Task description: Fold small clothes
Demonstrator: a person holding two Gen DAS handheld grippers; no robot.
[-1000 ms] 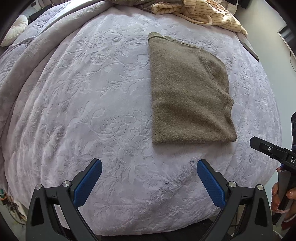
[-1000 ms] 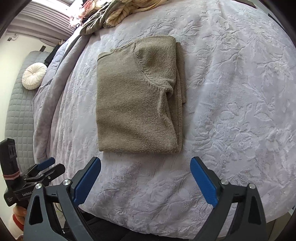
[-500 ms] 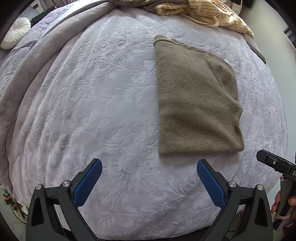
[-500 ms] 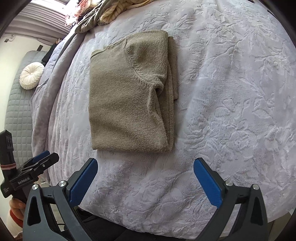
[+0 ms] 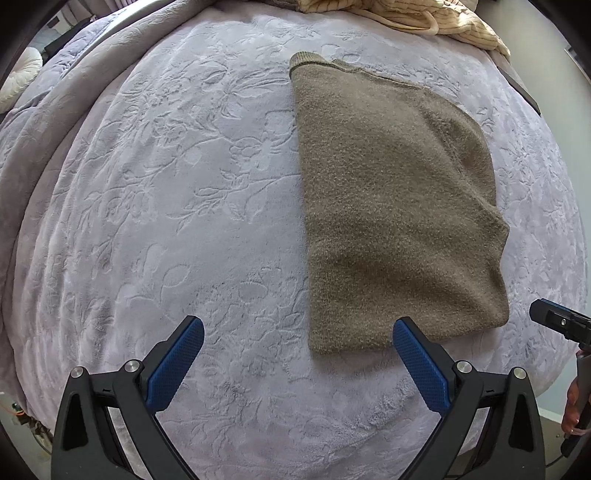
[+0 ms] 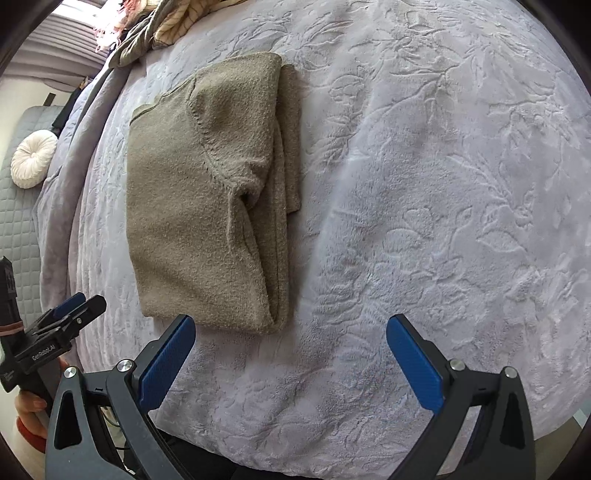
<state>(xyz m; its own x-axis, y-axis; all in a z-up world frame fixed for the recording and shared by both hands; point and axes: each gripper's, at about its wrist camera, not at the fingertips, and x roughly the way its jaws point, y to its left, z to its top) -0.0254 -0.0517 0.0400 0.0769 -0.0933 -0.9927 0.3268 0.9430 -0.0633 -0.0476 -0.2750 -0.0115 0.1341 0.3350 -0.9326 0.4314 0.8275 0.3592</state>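
Note:
An olive-brown knit sweater (image 5: 395, 206) lies folded lengthwise on the lilac embossed bedspread (image 5: 166, 206); it also shows in the right wrist view (image 6: 207, 199) with a sleeve tucked along its right side. My left gripper (image 5: 295, 354) is open and empty, hovering at the sweater's near hem, its right pad over the near edge. My right gripper (image 6: 290, 350) is open and empty, just in front of the sweater's near right corner. Each gripper appears at the edge of the other's view.
A pile of striped cream and green clothes (image 5: 424, 14) lies at the far end of the bed. A round white cushion (image 6: 33, 158) sits on a grey quilted surface to the left. The bed's near edge drops off below the grippers.
Both grippers have moved forward towards the sweater's near hem. The sweater has not moved, and both grippers stay open.

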